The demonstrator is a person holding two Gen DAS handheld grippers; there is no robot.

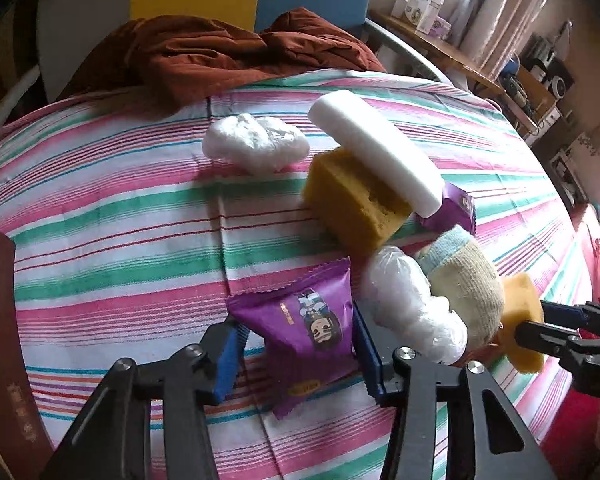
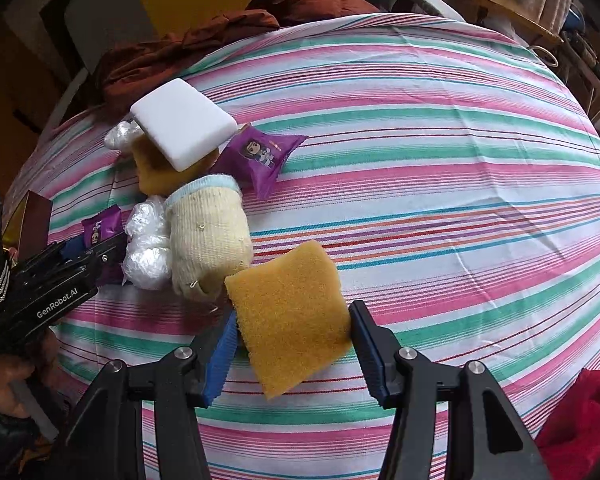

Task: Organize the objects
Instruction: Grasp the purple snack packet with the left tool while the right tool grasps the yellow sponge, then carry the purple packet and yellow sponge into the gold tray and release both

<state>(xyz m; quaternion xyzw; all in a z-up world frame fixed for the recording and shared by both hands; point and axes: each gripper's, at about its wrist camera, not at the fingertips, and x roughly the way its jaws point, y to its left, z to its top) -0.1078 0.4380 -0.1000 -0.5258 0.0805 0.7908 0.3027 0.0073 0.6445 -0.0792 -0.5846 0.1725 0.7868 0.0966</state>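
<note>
left gripper (image 1: 296,354) jaws clamp purple packet (image 1: 304,320) | right gripper (image 2: 294,354) jaws clamp yellow sponge (image 2: 288,316)

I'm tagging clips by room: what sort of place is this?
Probably a lived-in bedroom: a striped sheet spread like a bed, a rumpled brown quilt at its far end, and a cluttered shelf by the curtains.

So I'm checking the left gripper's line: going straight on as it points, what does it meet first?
The purple snack packet, already between the left gripper pads. Directly beneath it lies the striped sheet.
</note>
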